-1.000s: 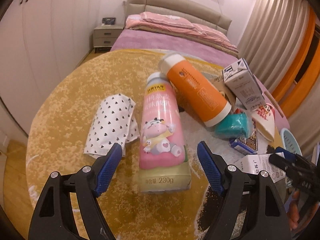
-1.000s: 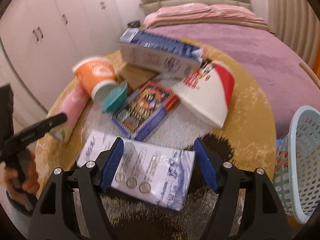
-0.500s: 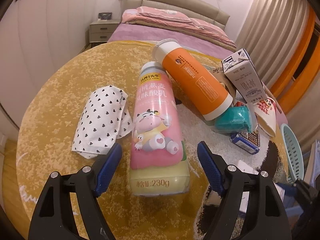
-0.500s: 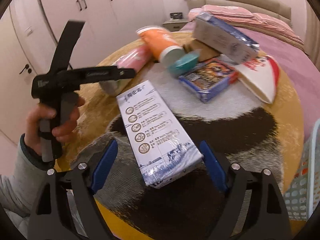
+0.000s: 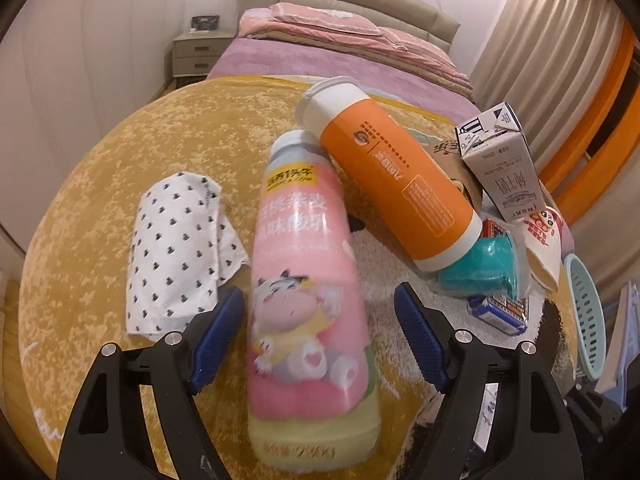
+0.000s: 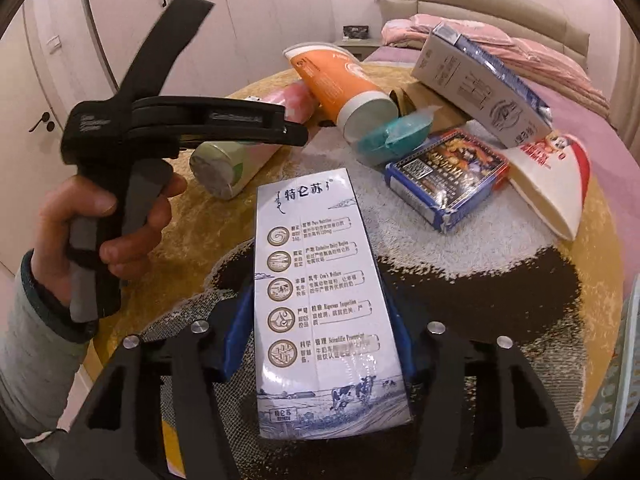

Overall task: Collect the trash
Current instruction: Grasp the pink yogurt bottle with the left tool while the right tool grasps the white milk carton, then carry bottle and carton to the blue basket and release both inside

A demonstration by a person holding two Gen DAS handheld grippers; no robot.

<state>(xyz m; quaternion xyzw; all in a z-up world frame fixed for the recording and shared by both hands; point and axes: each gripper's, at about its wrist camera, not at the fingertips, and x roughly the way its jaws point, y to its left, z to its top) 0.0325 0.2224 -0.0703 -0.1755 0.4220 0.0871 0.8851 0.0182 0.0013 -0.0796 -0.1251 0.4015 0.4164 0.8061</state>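
Note:
A pink and yellow yogurt bottle (image 5: 304, 304) lies on the round yellow rug (image 5: 120, 184), between the jaws of my open left gripper (image 5: 320, 320). The blue pads stand apart from its sides. My right gripper (image 6: 320, 332) is shut on a white and blue milk carton (image 6: 320, 296), its pads pressed on both long sides. The left gripper (image 6: 192, 120) and the hand holding it show in the right wrist view, over the bottle (image 6: 248, 140).
An orange bottle (image 5: 392, 184) leans on the pink one. Beside it lie a teal wrapper (image 5: 476, 272), a blue snack box (image 6: 448, 172), a second milk carton (image 6: 480, 84) and a white and red paper bag (image 6: 552, 184). A spotted cloth (image 5: 176, 252) lies left. A light blue basket (image 5: 588, 312) stands right.
My left gripper has moved forward around the pink bottle. My right gripper has turned, moved along the milk carton and closed on its sides.

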